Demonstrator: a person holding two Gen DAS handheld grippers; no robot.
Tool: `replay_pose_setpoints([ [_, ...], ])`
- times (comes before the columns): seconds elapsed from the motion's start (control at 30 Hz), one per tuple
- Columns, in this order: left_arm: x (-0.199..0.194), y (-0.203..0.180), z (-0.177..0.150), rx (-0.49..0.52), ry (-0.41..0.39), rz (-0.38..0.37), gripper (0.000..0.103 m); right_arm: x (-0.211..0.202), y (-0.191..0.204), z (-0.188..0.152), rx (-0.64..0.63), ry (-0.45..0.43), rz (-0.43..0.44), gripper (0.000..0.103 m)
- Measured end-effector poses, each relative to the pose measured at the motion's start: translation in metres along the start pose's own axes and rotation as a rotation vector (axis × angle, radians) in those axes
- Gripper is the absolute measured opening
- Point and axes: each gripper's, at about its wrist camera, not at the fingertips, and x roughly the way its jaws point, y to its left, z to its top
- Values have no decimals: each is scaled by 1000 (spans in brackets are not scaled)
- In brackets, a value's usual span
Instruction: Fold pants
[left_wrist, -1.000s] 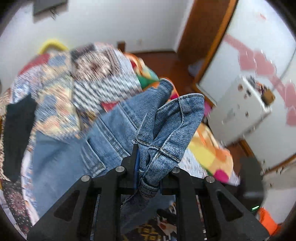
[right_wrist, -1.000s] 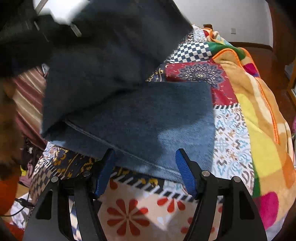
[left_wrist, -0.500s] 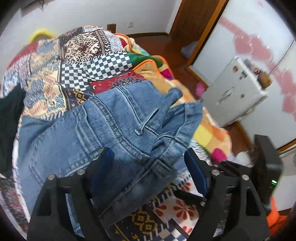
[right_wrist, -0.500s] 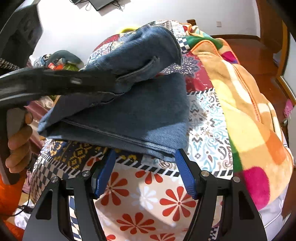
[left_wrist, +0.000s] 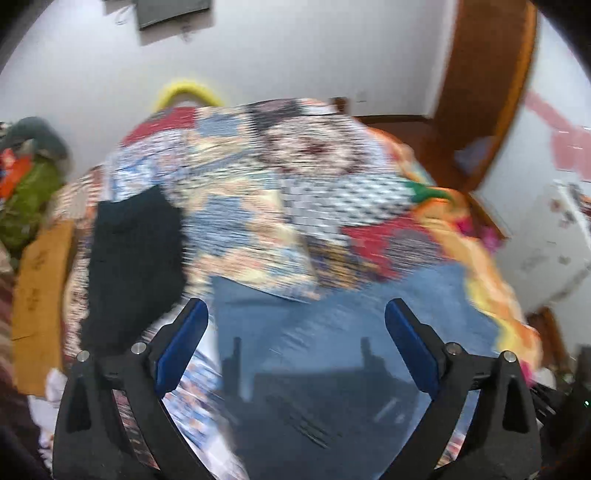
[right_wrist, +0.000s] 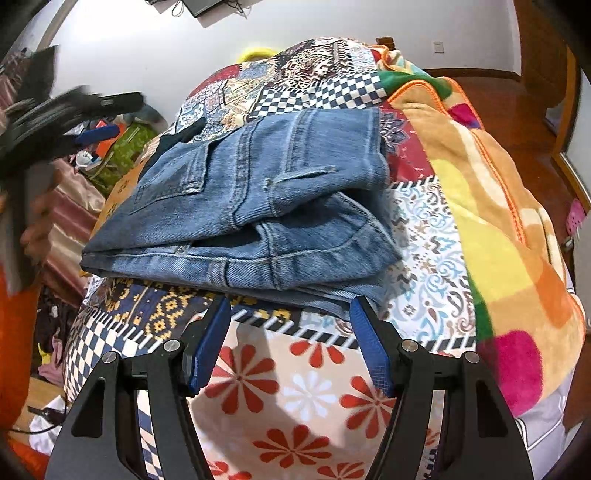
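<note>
From the right wrist we see the jeans folded on the quilt, just beyond our right gripper, which gapes empty. Our left gripper, blurred in its own view, has just been opening, nothing between its pads; a black cloth lies far left.

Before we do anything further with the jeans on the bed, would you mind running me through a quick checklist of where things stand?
1. Left gripper free of denim: ok; its jaws have just been opening and nothing is pinched between them.
2. Right gripper empty: ok; open, just short of the jeans' near edge.
3. Jeans folded into a stack: ok; waistband layer lies on top.
4. Stack tidy: not ok; the upper layer bulges at the right side, edges uneven.
5. Jeans fully on the patchwork quilt: ok.
6. Left view sharp enough to aim: not ok; blurred.
</note>
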Motion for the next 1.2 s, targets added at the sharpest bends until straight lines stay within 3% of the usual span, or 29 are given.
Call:
replay_pose_setpoints([
  [0.1, 36, 21, 13, 7, 41, 83, 97, 7, 5, 3, -22, 14, -3, 63],
  [0.2, 83, 24, 15, 99, 115, 183, 97, 17, 6, 8, -24, 36, -12, 66],
  [0.3, 123, 26, 6, 187, 202, 236, 97, 22, 5, 13, -21, 45, -32, 66],
  [0.37, 133, 26, -5, 237, 203, 244, 99, 24, 3, 18, -15, 51, -32, 66],
  [0.43, 128, 34, -10, 247, 163, 208, 99, 25, 2, 24, -9, 58, -23, 66],
  [0.6, 123, 66, -29, 200, 183, 153, 103, 36, 2, 44, -44, 64, -56, 66],
  [0.93, 51, 110, -114, 99, 162, 242, 103, 57, 14, 94, -58, -4, -39, 66],
  [1.2, -1, 121, -173, -75, 161, 202, 103, 35, 48, 82, -108, -50, 20, 66],
])
